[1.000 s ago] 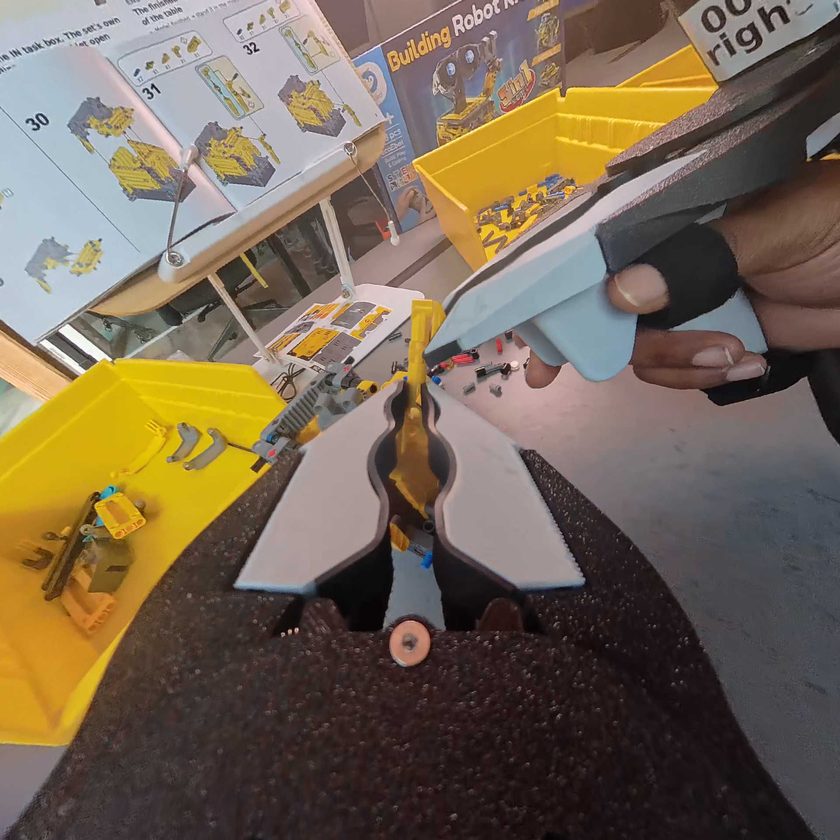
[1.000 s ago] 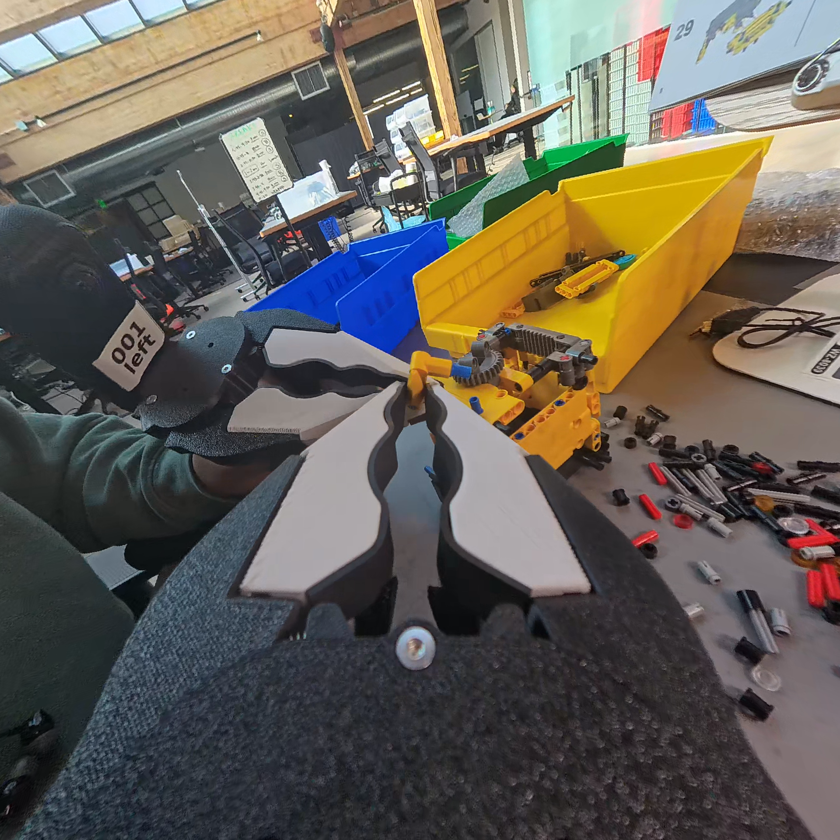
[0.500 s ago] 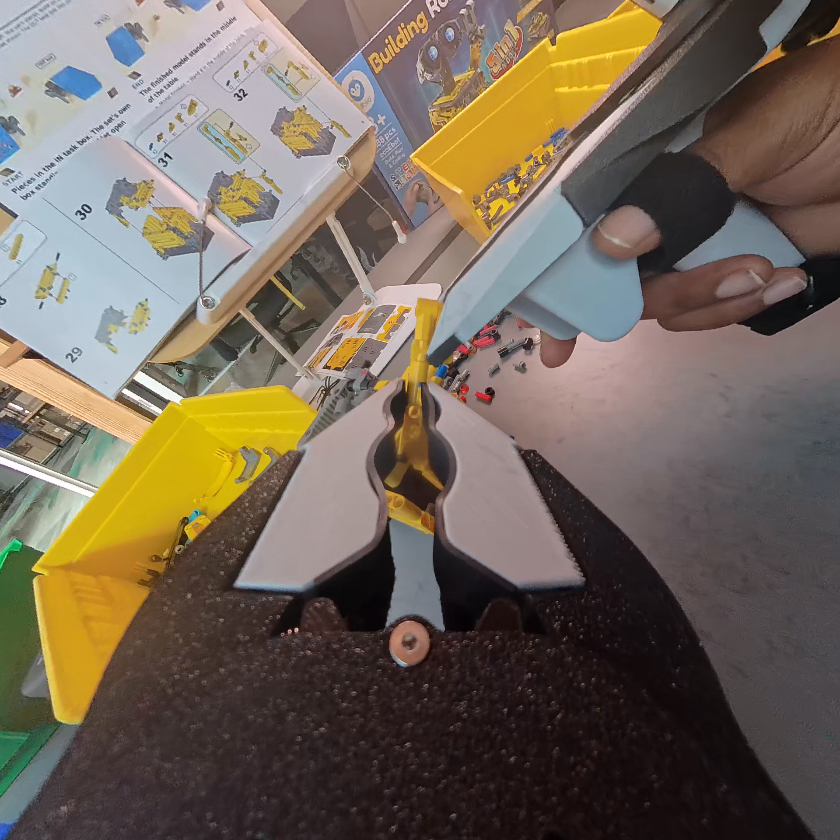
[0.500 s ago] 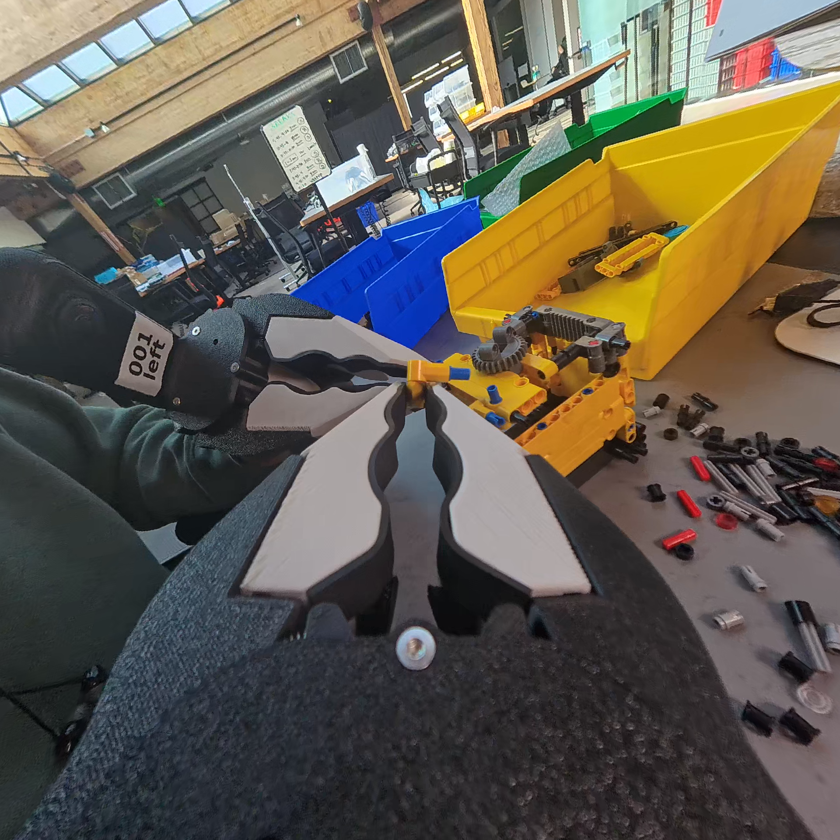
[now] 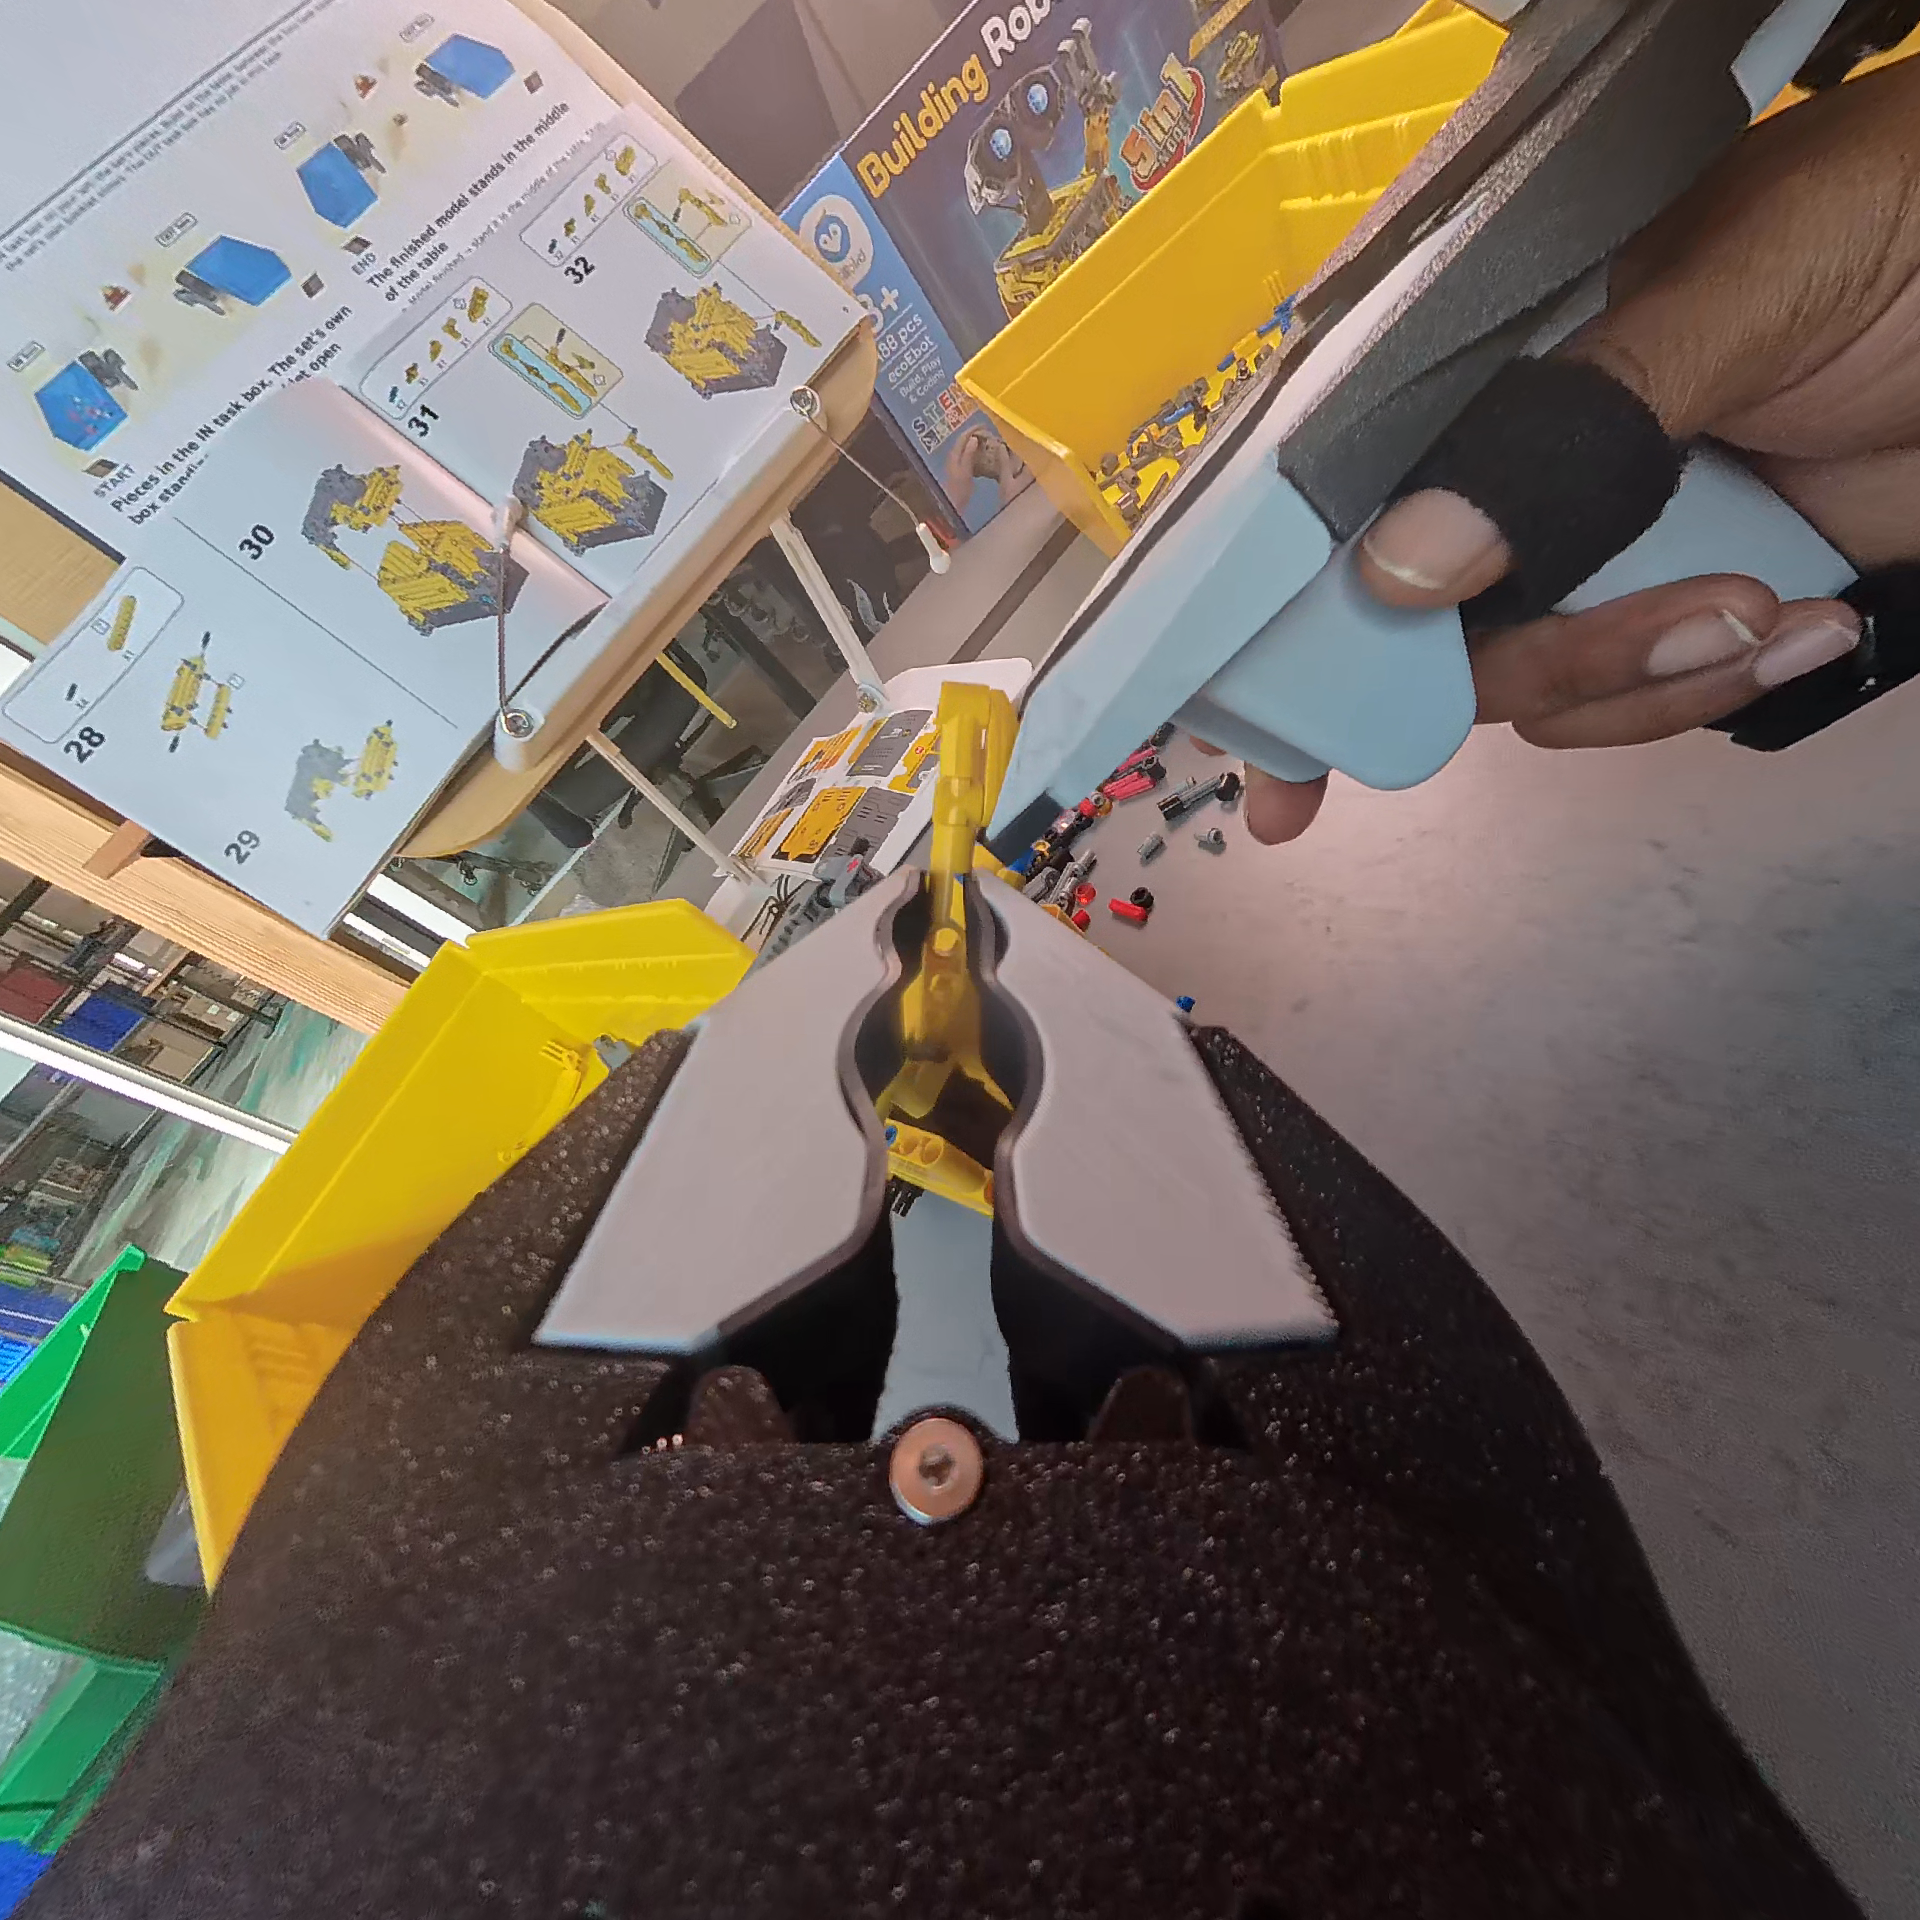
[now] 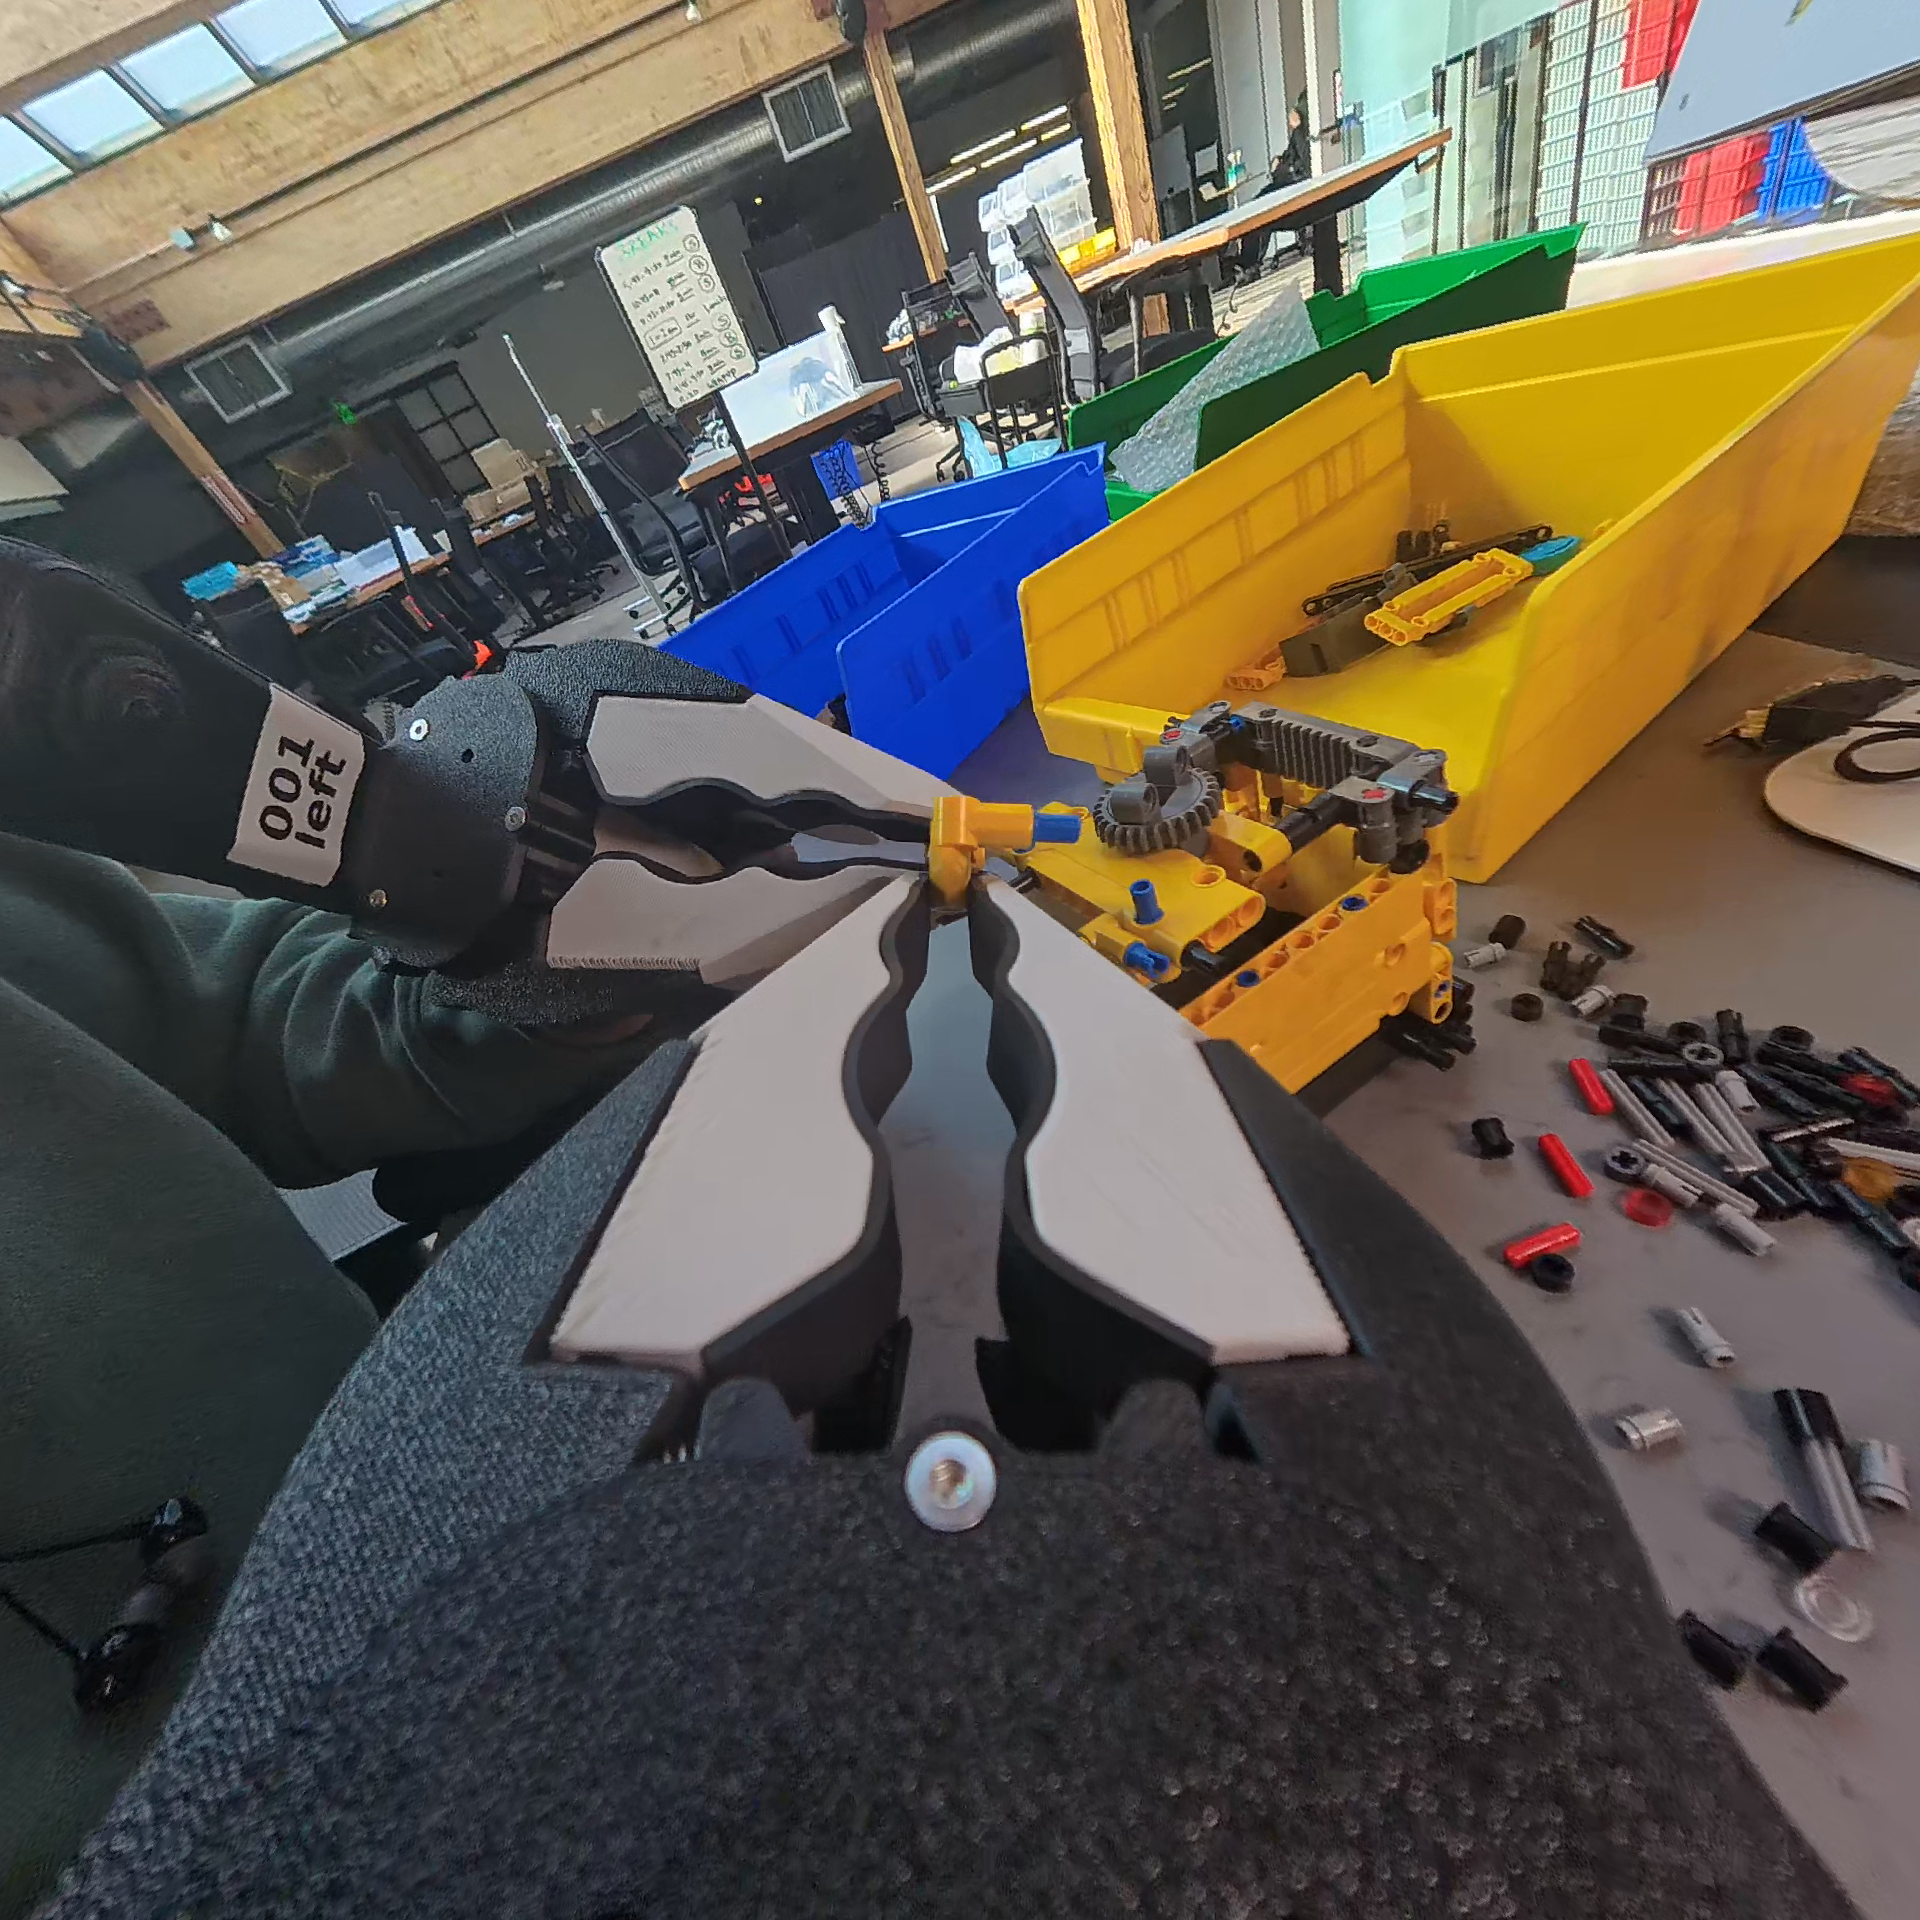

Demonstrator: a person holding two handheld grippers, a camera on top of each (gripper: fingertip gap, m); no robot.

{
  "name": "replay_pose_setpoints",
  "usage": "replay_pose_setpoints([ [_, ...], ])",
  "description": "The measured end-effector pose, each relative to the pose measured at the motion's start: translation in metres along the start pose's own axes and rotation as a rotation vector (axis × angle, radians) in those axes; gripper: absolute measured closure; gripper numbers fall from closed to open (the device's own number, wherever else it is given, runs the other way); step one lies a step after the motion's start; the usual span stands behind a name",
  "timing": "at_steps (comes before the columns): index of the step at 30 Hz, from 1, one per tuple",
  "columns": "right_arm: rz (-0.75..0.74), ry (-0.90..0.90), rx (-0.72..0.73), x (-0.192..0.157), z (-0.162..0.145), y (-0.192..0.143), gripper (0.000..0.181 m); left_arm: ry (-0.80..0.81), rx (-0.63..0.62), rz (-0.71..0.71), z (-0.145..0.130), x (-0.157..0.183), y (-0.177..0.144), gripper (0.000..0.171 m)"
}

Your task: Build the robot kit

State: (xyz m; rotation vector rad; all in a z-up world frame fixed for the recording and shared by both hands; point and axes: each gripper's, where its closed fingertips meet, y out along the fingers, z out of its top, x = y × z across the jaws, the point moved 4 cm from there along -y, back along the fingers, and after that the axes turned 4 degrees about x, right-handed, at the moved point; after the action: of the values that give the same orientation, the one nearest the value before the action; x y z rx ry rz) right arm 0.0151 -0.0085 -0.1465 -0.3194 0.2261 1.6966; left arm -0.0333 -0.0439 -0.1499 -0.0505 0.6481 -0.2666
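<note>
My left gripper (image 5: 940, 883) is shut on a small yellow connector piece (image 5: 961, 769) that sticks out past its fingertips. In the right wrist view the left gripper (image 6: 914, 831) comes in from the left, holding this piece (image 6: 977, 826), which has a blue pin at its end. My right gripper (image 6: 948, 883) is shut, pinching the piece's lower end from below. It also shows in the left wrist view (image 5: 1049, 758), held by a hand. A yellow and grey brick model with a gear (image 6: 1299, 935) stands on the table just behind the piece.
A yellow bin (image 6: 1247, 582) with several parts stands behind the model, with blue bins (image 6: 935, 613) and a green bin (image 6: 1455, 301) beyond. Loose pins and axles (image 6: 1714, 1122) lie at the right. An instruction booklet on a stand (image 5: 416, 416) and another yellow bin (image 5: 1174, 312) stand farther off. The tips of both grippers are at nearly the same place.
The left gripper has rolled and tipped up, so its view shows more of the booklet and less of the bin. Both grippers stay together at the yellow piece near the model.
</note>
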Motion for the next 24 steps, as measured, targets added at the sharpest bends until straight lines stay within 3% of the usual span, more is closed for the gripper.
replay_pose_setpoints([
  [12,0.036,0.046,-0.073,-0.0016,-0.0087,0.0003,0.175,0.203,-0.008,-0.026,-0.0044,0.0059,-0.0041,0.166],
  [24,0.03,0.059,-0.034,-0.0016,-0.0041,-0.0015,0.175,0.176,-0.025,-0.004,-0.0031,0.0029,-0.0036,0.167],
])
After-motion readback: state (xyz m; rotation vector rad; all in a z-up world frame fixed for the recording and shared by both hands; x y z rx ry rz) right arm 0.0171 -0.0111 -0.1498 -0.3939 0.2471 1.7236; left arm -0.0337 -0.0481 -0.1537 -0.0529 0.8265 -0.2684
